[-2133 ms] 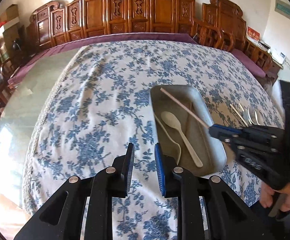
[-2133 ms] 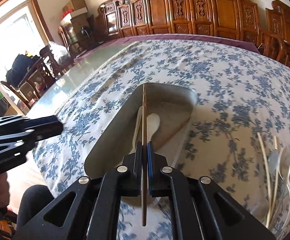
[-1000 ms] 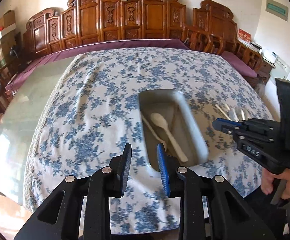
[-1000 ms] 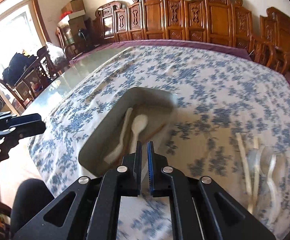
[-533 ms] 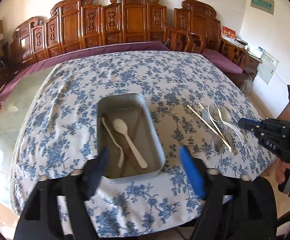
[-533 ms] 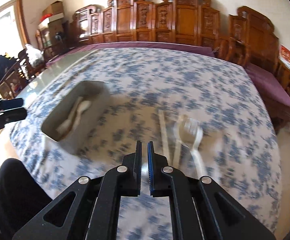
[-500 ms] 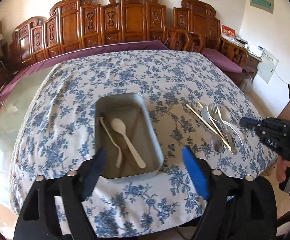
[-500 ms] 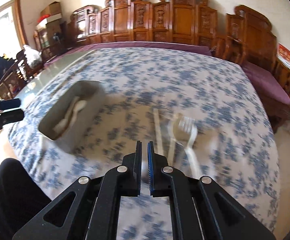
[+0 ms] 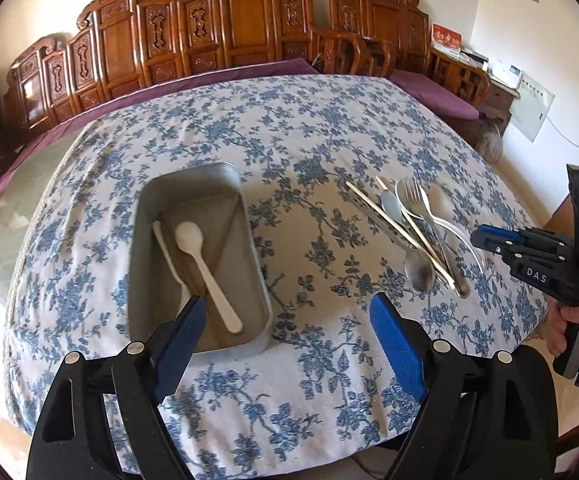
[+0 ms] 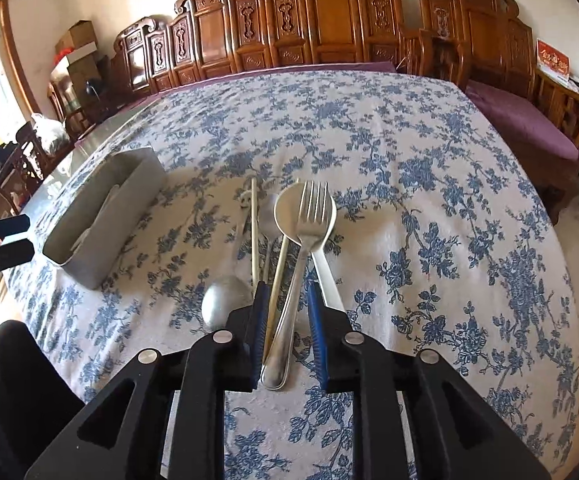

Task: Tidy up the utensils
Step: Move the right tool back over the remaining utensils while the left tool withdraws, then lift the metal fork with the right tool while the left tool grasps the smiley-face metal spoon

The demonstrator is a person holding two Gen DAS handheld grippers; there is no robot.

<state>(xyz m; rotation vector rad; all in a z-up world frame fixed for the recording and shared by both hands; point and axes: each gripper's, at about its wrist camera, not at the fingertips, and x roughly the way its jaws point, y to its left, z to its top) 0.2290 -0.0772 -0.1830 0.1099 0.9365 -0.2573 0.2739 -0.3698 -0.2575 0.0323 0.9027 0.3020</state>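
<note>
The right gripper (image 10: 287, 320) is spread apart, straddling the fork (image 10: 303, 256) handle on the table (image 10: 429, 184), perhaps also a chopstick (image 10: 275, 288). The left gripper (image 9: 289, 332) gapes wide, near the tray (image 9: 145, 216).

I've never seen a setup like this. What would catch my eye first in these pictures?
Probably the loose heap of cutlery on the blue-flowered tablecloth: a metal fork lying over a big spoon, with chopsticks beside them. The right claw hangs open right over the fork's handle. To the left, a grey metal tray already holds a white spoon, with the left claw spread wide near it.
</note>
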